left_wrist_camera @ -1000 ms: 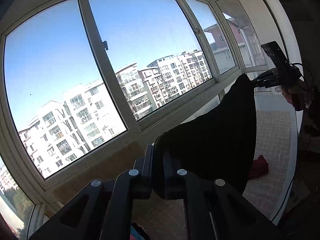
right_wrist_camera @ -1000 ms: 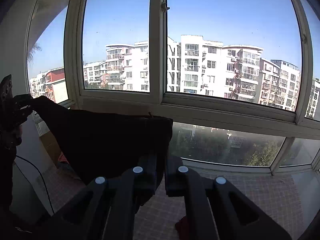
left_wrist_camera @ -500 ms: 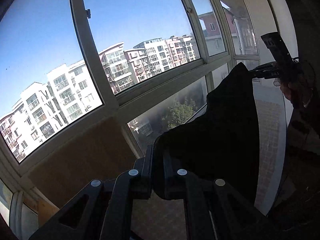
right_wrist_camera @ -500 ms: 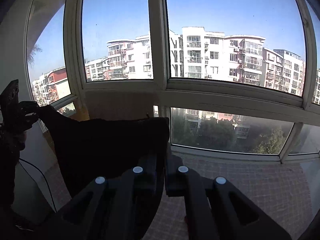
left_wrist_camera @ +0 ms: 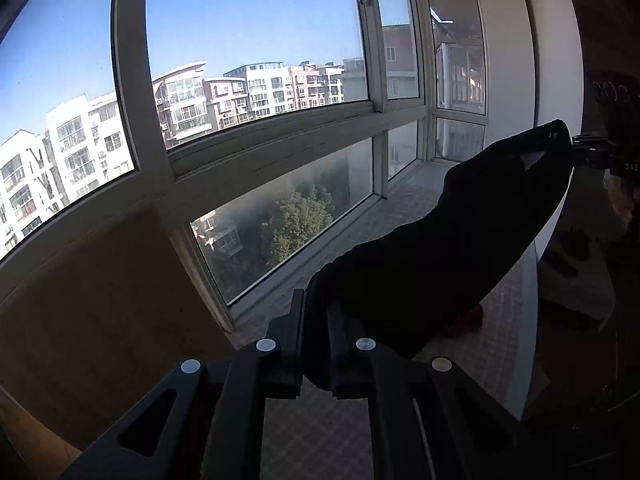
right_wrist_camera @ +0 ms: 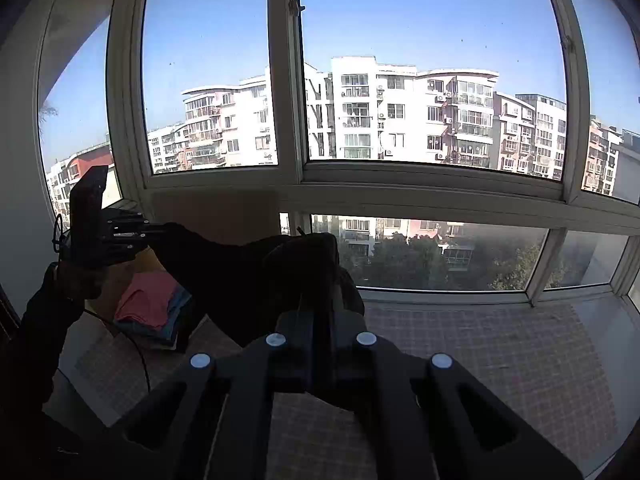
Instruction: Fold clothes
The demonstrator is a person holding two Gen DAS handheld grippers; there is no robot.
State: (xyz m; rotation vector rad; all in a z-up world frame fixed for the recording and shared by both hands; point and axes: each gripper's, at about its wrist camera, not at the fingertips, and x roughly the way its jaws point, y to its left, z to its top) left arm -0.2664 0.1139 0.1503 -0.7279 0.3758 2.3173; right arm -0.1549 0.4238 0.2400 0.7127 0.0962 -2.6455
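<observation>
Between the two claws hangs a black garment [left_wrist_camera: 420,264], stretched before the window [right_wrist_camera: 420,80]. Left gripper [left_wrist_camera: 316,344] pinches one corner, its jaws easing open; right gripper [right_wrist_camera: 318,320] clamps the other. Spreading seems underway; next it needs lowering flat beside the folded stack [right_wrist_camera: 150,308].

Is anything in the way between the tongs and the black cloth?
No. The black cloth already sits between both tongs: the right tongs pinch one end, and the left tongs, now opening, have the other.
</observation>
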